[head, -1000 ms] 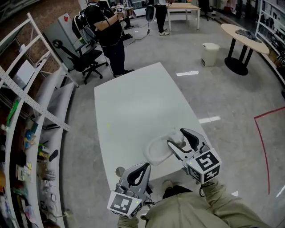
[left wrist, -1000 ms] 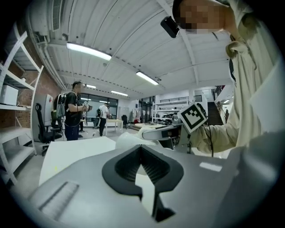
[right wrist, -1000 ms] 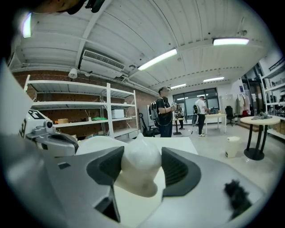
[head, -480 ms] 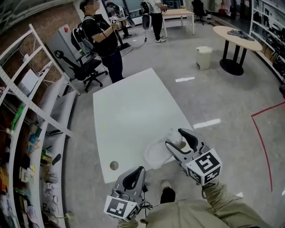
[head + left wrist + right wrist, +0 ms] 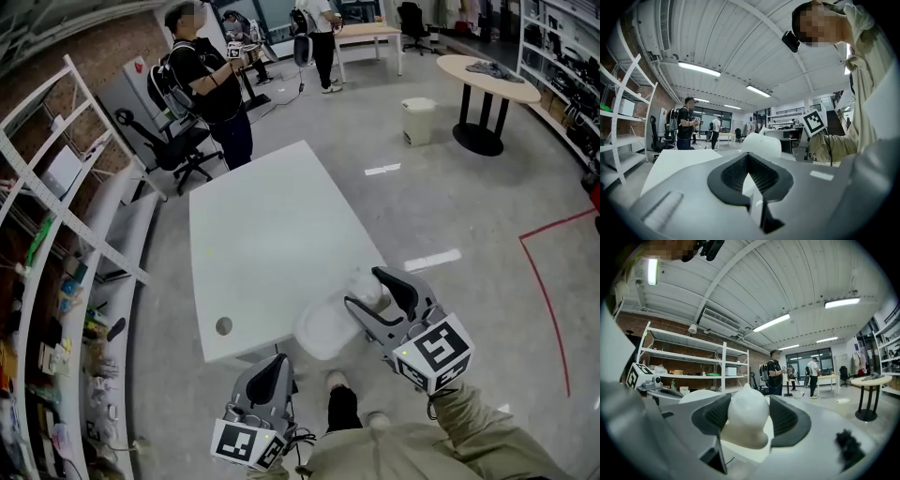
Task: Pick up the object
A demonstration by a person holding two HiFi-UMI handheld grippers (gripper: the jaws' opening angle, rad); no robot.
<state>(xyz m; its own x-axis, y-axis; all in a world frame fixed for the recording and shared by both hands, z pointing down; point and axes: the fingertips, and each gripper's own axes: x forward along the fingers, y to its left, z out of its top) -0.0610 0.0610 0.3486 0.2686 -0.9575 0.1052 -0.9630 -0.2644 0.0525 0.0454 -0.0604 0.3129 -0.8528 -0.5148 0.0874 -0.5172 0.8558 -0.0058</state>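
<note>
Head view: shows white knobbed object (image 5: 323,330) at near right corner of white worktop (image 5: 272,225), broad part hanging past the edge; can't tell if resting or lifted. Gripped by its knob in right gripper (image 5: 364,289), jaws fairly wide around it. Right gripper view: confirms hold, ribbed pads (image 5: 711,416) pressing both sides of the knob of the object (image 5: 745,408), right gripper (image 5: 749,418) pointing toward the room. Left gripper (image 5: 278,361) low, off the worktop's near edge, close to the body, jaws fully together, nothing between. Left gripper view: same closed left gripper (image 5: 749,161), worktop (image 5: 670,161) beyond, object (image 5: 761,144) past the tips. Far end: person (image 5: 211,84) beside office chair (image 5: 178,145); shelving (image 5: 56,234) along left; round table (image 5: 487,75) and bin (image 5: 417,120) far right.
</note>
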